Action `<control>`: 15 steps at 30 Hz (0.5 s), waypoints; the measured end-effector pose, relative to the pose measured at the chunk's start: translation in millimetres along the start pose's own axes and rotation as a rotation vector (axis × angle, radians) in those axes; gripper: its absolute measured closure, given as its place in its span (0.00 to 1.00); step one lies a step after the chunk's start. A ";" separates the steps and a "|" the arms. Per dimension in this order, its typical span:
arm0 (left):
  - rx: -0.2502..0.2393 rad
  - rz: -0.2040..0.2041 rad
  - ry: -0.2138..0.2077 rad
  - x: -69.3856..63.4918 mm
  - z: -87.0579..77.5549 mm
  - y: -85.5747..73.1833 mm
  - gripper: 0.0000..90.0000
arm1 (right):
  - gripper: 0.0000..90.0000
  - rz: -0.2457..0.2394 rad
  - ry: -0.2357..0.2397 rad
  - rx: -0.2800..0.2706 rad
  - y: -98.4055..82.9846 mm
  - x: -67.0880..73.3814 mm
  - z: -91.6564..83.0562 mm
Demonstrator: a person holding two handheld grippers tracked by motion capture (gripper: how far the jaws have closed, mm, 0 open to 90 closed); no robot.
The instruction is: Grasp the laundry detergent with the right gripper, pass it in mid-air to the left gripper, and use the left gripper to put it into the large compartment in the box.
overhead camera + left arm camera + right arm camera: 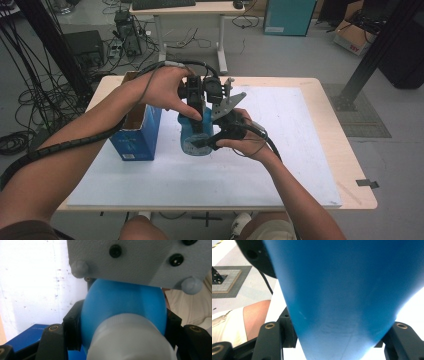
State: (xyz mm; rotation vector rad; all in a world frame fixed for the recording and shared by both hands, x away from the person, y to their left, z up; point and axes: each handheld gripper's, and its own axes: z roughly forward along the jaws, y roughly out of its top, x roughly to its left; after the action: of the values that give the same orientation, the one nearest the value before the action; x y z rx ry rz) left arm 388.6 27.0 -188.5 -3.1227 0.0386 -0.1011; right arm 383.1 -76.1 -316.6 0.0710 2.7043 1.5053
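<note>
A blue bottle (190, 136) with a white cap (130, 340) is held just above the white board between both grippers. My left gripper (198, 120) comes down from above and is shut on the bottle's shoulder (122, 302) just below the cap, its black pads (72, 332) pressing on both sides. Lower on the bottle's right side, my right gripper (202, 143) is shut on the body (342, 290), which narrows between its pads (287, 332). The right gripper's grey plate (120, 260) hangs close over the bottle.
An open blue box (137, 132) stands on the white board (280, 165) just left of the bottle, its corner (27, 336) beside the left jaw. The wooden table's edge (360, 195) runs right of the board. A desk (185, 10) and floor cables (30, 100) lie beyond.
</note>
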 end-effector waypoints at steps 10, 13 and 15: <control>0.001 0.000 0.006 0.7 -1.6 -1.8 0.41 | 0.45 0.003 -0.002 -0.019 0.8 -0.4 1.1; 0.000 -0.021 -0.013 -0.2 -0.4 -2.5 0.41 | 0.45 -0.028 -0.014 -0.039 1.0 -2.8 2.6; -0.001 -0.021 -0.012 -0.2 -0.5 -2.7 0.41 | 0.45 -0.024 -0.012 -0.037 1.0 -2.5 2.6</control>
State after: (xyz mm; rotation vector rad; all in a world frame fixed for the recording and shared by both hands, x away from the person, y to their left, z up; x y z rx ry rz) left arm 388.4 29.7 -188.0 -3.1250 0.0052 -0.0824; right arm 385.8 -73.6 -317.1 0.0460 2.6570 1.5427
